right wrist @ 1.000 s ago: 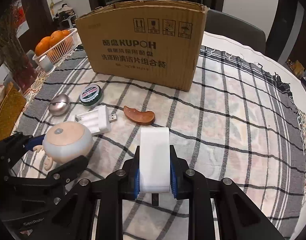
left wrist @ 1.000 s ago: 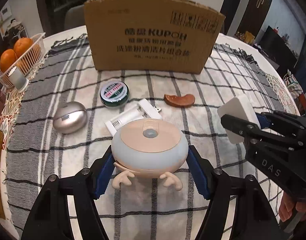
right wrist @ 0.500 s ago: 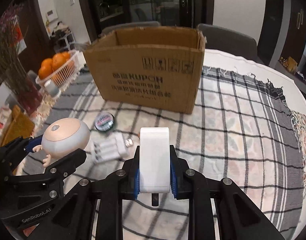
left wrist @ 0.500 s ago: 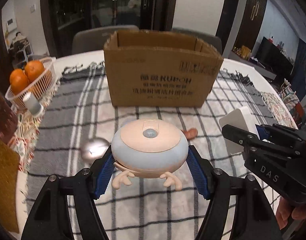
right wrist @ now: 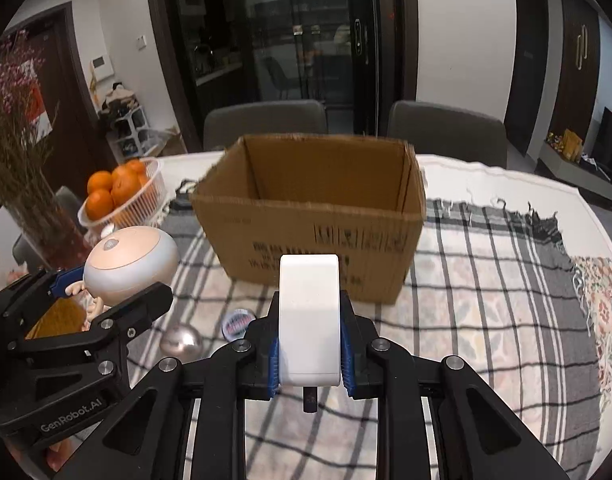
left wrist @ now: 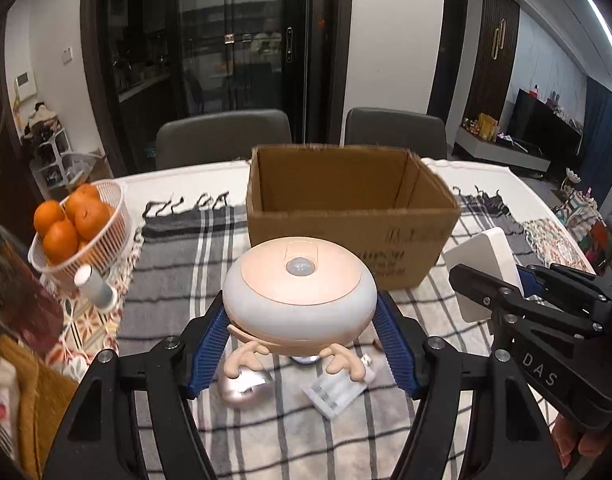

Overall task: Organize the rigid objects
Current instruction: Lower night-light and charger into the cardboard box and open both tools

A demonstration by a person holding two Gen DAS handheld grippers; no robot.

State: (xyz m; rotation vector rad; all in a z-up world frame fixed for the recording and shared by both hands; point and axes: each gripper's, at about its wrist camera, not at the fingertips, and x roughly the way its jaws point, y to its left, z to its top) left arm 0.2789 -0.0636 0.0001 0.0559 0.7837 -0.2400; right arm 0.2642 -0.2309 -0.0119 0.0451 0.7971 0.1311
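My left gripper [left wrist: 300, 336] is shut on a round white and peach night light [left wrist: 300, 294] with antler feet, held above the table in front of the open cardboard box [left wrist: 349, 216]. My right gripper [right wrist: 309, 354] is shut on a white rectangular block [right wrist: 309, 316], also raised in front of the box [right wrist: 313, 220]. In the left wrist view the block [left wrist: 483, 268] shows to the right; in the right wrist view the night light [right wrist: 132, 266] shows to the left. The box interior looks bare where visible.
On the plaid cloth [right wrist: 485, 300] lie a silver oval case [right wrist: 182, 340], a round tin [right wrist: 237, 322] and a white battery holder [left wrist: 335, 394]. A white basket of oranges [left wrist: 76, 224] stands at the left. Dried flowers in a vase [right wrist: 22, 168] stand far left.
Both grippers have risen with their objects and the view tilted up. The box's open top now shows. The loose items on the cloth have dropped low in view.
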